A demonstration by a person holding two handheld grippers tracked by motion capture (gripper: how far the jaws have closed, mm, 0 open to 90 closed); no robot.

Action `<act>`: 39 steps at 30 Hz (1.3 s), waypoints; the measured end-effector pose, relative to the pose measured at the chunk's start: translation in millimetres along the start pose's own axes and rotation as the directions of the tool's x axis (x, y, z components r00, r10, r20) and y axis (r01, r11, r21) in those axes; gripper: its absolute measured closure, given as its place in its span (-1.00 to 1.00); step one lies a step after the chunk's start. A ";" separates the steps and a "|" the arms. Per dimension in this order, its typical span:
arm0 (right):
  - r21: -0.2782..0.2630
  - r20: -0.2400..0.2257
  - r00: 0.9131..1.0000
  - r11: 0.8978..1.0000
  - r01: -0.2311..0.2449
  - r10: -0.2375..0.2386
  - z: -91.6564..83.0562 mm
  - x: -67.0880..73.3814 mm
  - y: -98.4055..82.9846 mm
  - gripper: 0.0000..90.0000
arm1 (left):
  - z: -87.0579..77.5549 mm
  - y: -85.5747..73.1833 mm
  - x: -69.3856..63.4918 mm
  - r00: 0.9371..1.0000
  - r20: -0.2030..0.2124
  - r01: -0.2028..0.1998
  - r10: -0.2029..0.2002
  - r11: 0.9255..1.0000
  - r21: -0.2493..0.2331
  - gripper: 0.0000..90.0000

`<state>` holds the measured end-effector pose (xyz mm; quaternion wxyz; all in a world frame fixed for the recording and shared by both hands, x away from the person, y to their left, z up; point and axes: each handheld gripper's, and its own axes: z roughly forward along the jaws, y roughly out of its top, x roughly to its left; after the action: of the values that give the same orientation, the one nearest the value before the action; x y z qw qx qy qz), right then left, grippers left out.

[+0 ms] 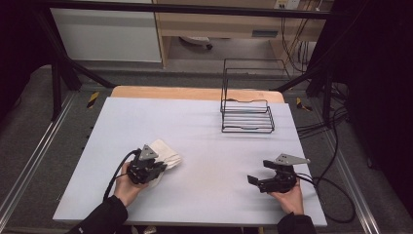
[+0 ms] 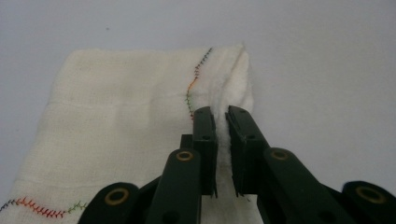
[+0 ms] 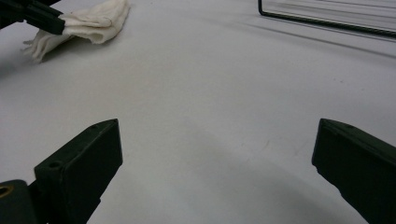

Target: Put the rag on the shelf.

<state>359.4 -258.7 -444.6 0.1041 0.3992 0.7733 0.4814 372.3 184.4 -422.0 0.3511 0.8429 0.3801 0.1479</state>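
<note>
I am watching the left gripper pinching a raised fold of the white cloth: in the left gripper view its two black jaws are standing nearly together with a ridge of the fabric squeezed between the pads. In the high view the cloth is lying on the pale table at the near left, poking out just beyond the left gripper toward the far side, partly under it. I am seeing the right gripper resting near the table's near right edge, well apart from the cloth; in the right gripper view its jaws are gaping wide with bare table between them, holding nothing. I am counting one cloth, two grippers and one black wire rack, which is standing at the far right of the table
</note>
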 end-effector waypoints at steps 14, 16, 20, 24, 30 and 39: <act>0.000 0.010 1.000 1.000 -0.006 0.006 1.9 1.2 0.0 -0.95 | 6.6 1.7 -7.7 0.998 0.028 -0.049 0.050 0.999 -0.008 0.42; -0.009 0.017 1.000 1.000 0.000 0.000 2.8 3.2 1.5 -0.95 | -0.4 1.3 -1.3 0.998 -0.008 -0.070 0.070 0.997 -0.026 0.12; -0.010 0.021 1.000 1.000 -0.001 0.001 5.1 6.8 3.5 -0.95 | -12.7 -3.6 24.4 1.000 -0.016 -0.026 0.025 0.999 -0.020 -0.12; -0.007 0.017 1.000 1.000 -0.007 0.007 11.9 13.5 7.6 -0.95 | -24.3 -13.7 51.8 0.998 0.026 0.052 -0.051 0.998 -0.036 -0.42; -0.002 0.011 1.000 1.000 -0.005 0.005 22.5 24.1 14.3 -0.95 | -32.4 -29.8 82.2 0.995 0.012 0.103 -0.103 0.994 -0.029 -0.45; 0.019 0.028 0.999 1.000 0.022 -0.023 42.8 43.4 28.9 -0.91 | -21.5 -39.3 99.7 0.989 -0.005 0.146 -0.146 0.989 0.010 0.19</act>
<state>369.1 -192.9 -432.9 0.1168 0.3982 0.7806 0.4673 406.6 287.1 -436.2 0.3556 0.8144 0.4421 0.1217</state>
